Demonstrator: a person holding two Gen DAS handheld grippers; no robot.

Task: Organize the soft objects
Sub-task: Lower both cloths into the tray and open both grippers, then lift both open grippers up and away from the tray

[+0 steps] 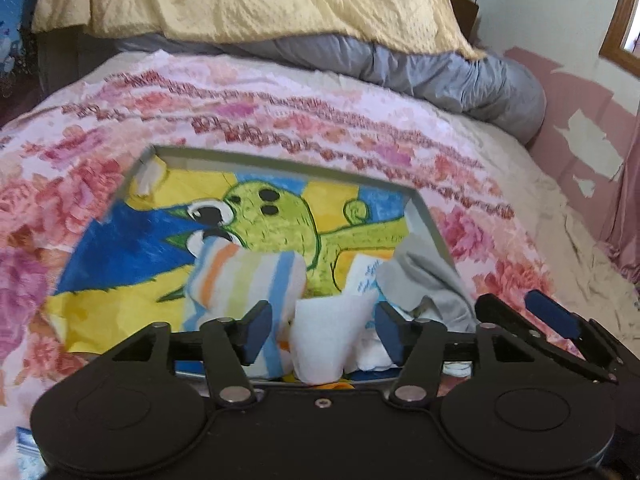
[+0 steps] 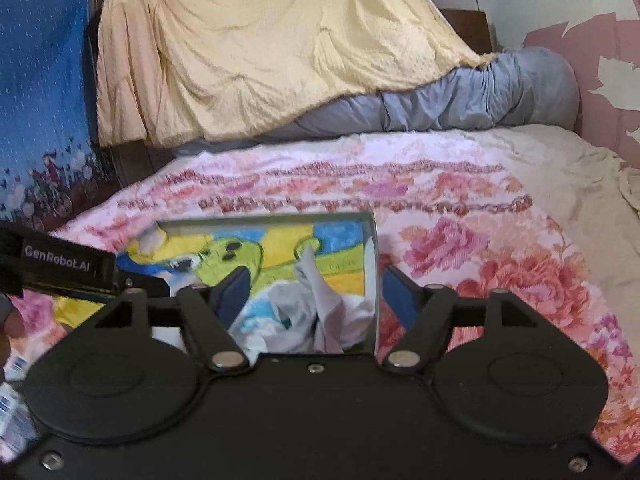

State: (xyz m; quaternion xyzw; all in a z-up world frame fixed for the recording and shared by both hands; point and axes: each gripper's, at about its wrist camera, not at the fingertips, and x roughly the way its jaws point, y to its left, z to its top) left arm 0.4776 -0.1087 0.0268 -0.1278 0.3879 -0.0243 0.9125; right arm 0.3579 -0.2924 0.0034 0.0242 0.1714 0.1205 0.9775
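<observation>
A shallow grey tray [image 1: 430,216] lined with a bright cartoon picture lies on the flowered bedspread. Inside it sit a striped sock bundle [image 1: 248,276], a white rolled cloth [image 1: 332,336] and a grey garment [image 1: 428,284]. My left gripper [image 1: 322,330] is open, its blue pads standing either side of the white cloth without pressing it. In the right wrist view the tray [image 2: 370,264] holds a pile of white and grey clothes [image 2: 316,312]. My right gripper [image 2: 312,300] is open just above that pile, pads apart from it. The right gripper's fingers [image 1: 552,312] show at the left view's right edge.
The flowered bedspread [image 2: 480,272] covers the bed around the tray. A yellow blanket [image 2: 280,48] drapes over a grey duvet [image 2: 500,88] at the headboard. A blue curtain [image 2: 40,80] hangs at the left, a pink peeling wall [image 1: 580,128] at the right.
</observation>
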